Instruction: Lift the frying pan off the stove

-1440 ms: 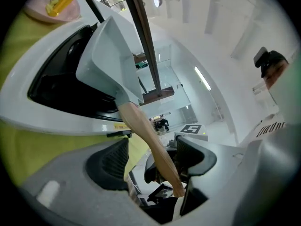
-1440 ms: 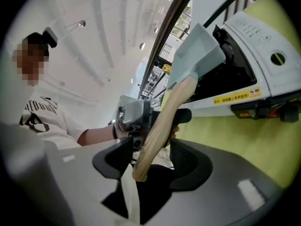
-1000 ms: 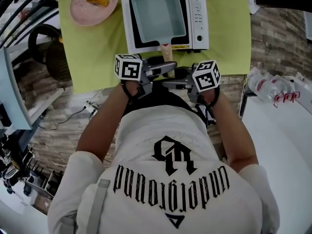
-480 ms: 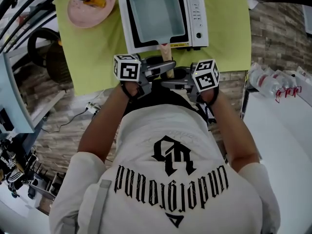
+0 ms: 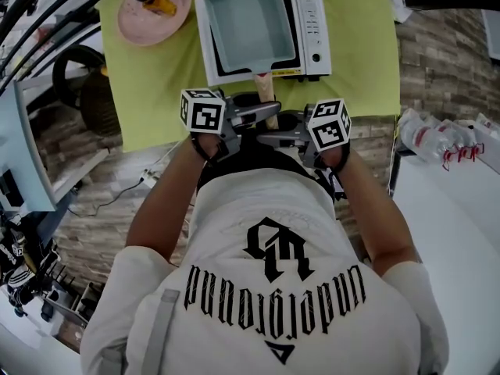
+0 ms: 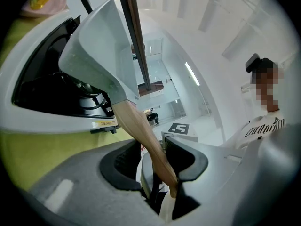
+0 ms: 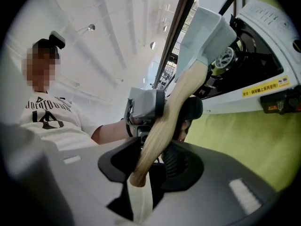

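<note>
A rectangular pale blue-grey frying pan (image 5: 246, 23) sits over the white portable stove (image 5: 316, 30) on the green mat. Its wooden handle (image 5: 266, 84) points toward me. My left gripper (image 5: 269, 109) comes in from the left and is shut on the handle (image 6: 141, 131) near its end. My right gripper (image 5: 269, 133) comes in from the right and is shut on the same handle (image 7: 174, 107), right beside the left one. In the left gripper view the pan (image 6: 94, 55) stands over the dark burner well of the stove (image 6: 42, 121). The right gripper view shows the pan (image 7: 207, 32) from its other side.
A pink plate (image 5: 137, 18) with an orange item on it lies on the green mat (image 5: 156, 92), left of the stove. A white table (image 5: 453, 209) with clear packets (image 5: 433, 139) is at the right. Cables and dark gear crowd the left edge.
Both grippers stay at the pan handle. The whole scene has shifted only slightly in the head view. The pan keeps its place over the stove.
</note>
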`<state>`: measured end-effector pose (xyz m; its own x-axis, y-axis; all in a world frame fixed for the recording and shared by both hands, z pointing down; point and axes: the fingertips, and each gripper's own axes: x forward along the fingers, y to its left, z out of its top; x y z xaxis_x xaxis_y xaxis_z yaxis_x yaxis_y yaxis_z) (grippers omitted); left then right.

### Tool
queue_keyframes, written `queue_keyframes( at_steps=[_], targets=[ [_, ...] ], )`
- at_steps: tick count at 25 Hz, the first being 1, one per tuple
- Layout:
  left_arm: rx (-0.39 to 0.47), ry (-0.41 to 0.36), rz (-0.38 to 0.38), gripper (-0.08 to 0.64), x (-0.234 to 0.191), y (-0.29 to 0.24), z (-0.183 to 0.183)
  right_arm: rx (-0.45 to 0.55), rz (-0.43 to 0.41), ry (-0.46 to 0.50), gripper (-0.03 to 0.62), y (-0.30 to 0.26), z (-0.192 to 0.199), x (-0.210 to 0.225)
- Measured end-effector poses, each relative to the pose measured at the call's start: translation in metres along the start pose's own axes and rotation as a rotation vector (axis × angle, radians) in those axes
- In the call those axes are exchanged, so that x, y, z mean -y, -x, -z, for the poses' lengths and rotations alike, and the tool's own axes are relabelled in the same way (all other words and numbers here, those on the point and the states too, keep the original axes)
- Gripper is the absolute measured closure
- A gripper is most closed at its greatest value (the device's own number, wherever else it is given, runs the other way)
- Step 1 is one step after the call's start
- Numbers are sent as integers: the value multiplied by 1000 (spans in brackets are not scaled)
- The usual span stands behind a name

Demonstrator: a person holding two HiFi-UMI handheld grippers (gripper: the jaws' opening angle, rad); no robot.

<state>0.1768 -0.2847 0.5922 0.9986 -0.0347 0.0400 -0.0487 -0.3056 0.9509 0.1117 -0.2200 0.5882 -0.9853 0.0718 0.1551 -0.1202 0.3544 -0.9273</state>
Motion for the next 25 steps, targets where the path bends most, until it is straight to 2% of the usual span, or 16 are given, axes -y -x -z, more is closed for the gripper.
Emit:
queue_keyframes(
  at_steps=[12, 19, 25],
  targets=[
    [10, -102, -22, 382, 57, -10, 10, 52, -48, 80, 453, 14, 10, -53],
    [62, -160, -23, 380, 92, -11, 13, 44, -46, 138, 454, 23, 14, -84],
    [91, -196, -36, 380, 118, -9, 29, 26, -54, 173, 454, 26, 32, -109]
  ],
)
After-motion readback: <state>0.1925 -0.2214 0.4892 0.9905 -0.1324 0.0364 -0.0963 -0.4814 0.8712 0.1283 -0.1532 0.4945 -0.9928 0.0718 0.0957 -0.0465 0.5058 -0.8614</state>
